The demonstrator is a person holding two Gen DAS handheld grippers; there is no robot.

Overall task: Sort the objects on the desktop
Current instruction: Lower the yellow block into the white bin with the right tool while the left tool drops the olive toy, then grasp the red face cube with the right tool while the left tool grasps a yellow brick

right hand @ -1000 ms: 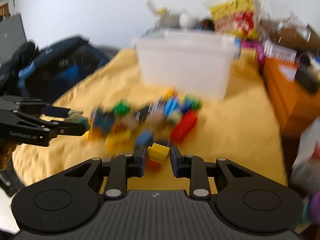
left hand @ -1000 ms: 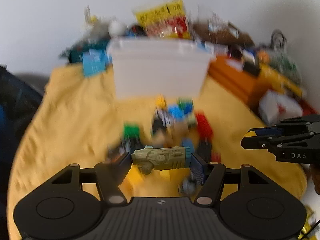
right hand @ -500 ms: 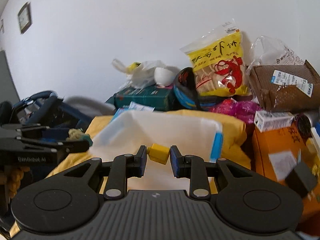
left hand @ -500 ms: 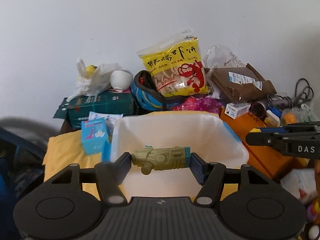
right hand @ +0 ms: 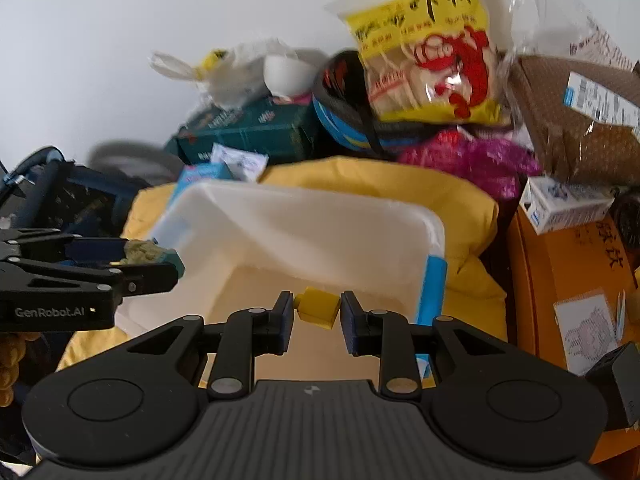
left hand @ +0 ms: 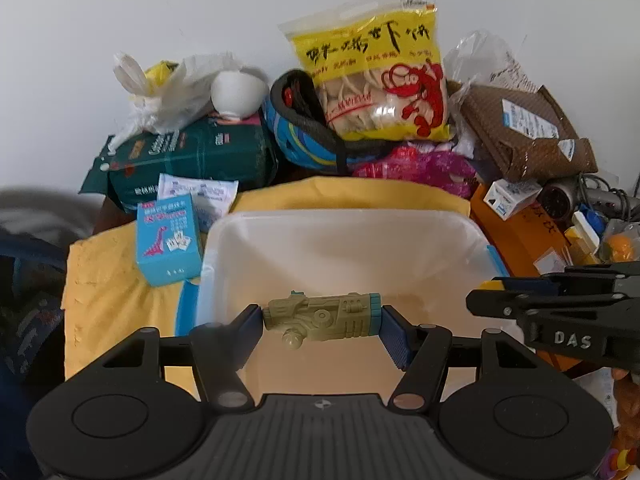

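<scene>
Bright, even daylight on white wall point(left hand: 160, 8); source unclear, perhaps window. Soft shadows. Glare on snack bag point(right hand: 452, 76). Fisheye bending, dark corners. Left view sharp; right view slightly blurred, bin point(right hand: 240, 200) rim smeared.

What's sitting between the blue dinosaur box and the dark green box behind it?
In the left wrist view, a white printed packet lies between the blue dinosaur box and the dark green box, overlapping both.

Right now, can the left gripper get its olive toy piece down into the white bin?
Probably yes: the left gripper holds the olive toy piece over the open white bin, with nothing between them.
</scene>
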